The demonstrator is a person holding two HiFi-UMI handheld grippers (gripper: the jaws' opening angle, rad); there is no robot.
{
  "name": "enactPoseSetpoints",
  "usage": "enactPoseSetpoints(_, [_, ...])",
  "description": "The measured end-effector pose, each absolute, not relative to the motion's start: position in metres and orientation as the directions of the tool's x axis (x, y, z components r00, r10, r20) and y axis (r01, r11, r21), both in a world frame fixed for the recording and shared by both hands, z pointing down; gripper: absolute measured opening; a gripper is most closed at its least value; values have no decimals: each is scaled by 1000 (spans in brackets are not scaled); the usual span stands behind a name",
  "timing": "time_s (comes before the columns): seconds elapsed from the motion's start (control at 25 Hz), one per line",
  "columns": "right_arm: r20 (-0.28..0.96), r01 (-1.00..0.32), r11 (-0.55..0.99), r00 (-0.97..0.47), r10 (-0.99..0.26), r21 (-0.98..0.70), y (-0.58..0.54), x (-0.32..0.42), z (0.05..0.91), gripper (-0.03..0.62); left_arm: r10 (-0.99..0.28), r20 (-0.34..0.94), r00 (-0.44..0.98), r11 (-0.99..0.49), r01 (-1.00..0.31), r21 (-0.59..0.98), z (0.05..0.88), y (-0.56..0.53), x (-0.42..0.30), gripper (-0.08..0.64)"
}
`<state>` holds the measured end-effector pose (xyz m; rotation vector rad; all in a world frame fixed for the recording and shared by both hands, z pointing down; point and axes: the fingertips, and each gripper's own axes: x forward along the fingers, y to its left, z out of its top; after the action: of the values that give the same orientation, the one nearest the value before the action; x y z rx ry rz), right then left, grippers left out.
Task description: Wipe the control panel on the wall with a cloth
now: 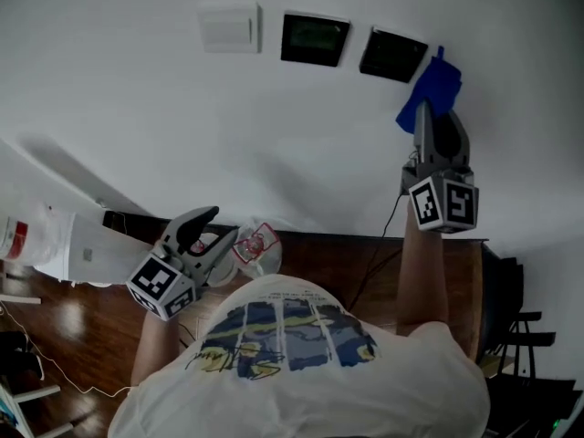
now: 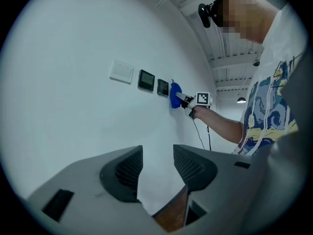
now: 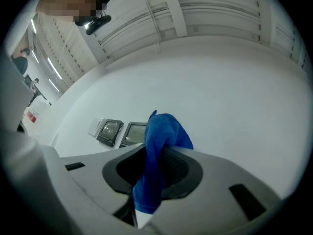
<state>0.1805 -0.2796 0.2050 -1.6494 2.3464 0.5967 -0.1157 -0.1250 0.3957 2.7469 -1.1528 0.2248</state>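
Two dark control panels [image 1: 315,39] [image 1: 393,55] sit on the white wall beside a white switch plate [image 1: 230,26]. My right gripper [image 1: 425,115] is raised near the wall, shut on a blue cloth [image 1: 432,92] just right of the right-hand panel. In the right gripper view the cloth [image 3: 155,155] hangs pinched between the jaws, with the panels [image 3: 110,130] [image 3: 135,132] behind it to the left. The cloth [image 2: 175,95] shows small in the left gripper view beside the panels [image 2: 146,80]. My left gripper [image 1: 222,231] hangs low at the left, open and holding nothing.
A brown wooden surface [image 1: 365,263] runs along the wall's base, with a black cable [image 1: 388,235] trailing over it. A red-and-white package [image 1: 255,245] lies near the left gripper. A white object with a red label [image 1: 36,240] stands at the far left. A black chair [image 1: 520,327] is at the right.
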Motion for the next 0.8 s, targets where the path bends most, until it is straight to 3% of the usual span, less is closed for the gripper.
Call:
enactPoseSetpoints(0.36, [-402,-934,213,-320,-858,288,-290,133,191,94,-650,204,733,-726,-677,122,415,-107,-142,176])
enactPoseSetpoints(0.8, [-375,-901,262,-389,-841,345,-292,75,193,94,-657,195,728,-716,-684,143,422,-96,-171,176])
